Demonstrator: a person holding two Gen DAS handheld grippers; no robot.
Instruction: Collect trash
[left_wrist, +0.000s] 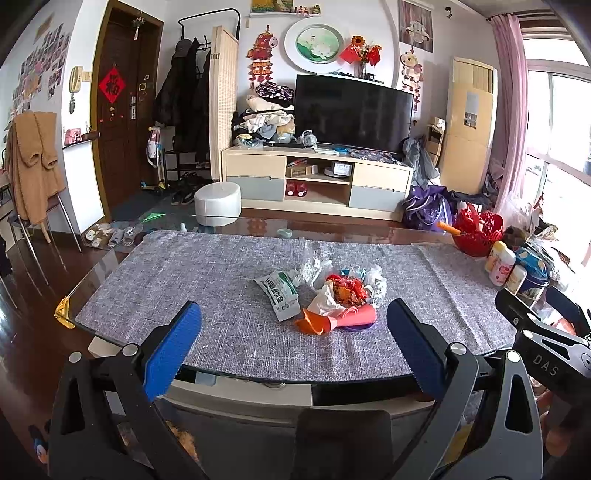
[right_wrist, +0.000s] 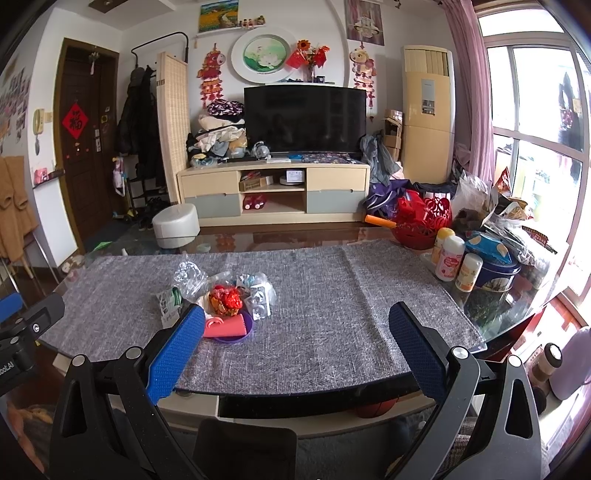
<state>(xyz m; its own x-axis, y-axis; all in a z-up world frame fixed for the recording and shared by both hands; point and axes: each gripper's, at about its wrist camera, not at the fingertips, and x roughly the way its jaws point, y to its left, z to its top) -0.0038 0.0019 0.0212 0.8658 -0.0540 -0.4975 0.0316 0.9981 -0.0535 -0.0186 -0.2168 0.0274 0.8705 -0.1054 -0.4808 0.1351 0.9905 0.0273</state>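
Observation:
A heap of trash (left_wrist: 332, 291) lies mid-table on the grey cloth (left_wrist: 207, 280): a white and green wrapper (left_wrist: 279, 295), crumpled clear plastic (left_wrist: 314, 267), red wrappers (left_wrist: 345, 286), an orange scrap (left_wrist: 314, 325) and a pink piece (left_wrist: 354, 319) on a purple lid. From the right wrist the same heap (right_wrist: 225, 299) sits left of centre, with the pink piece (right_wrist: 225, 326) and clear plastic (right_wrist: 190, 275). My left gripper (left_wrist: 293, 325) is open near the front edge, short of the heap. Open too, my right gripper (right_wrist: 297, 328) holds nothing and stands right of the heap.
A red basket (right_wrist: 424, 221), several bottles (right_wrist: 448, 258) and a blue tin (right_wrist: 495, 273) crowd the table's right end, with bags behind. The glass table edge (left_wrist: 295, 382) runs just under my fingers. A TV stand (left_wrist: 317, 177) and white stool (left_wrist: 218, 203) stand beyond the table.

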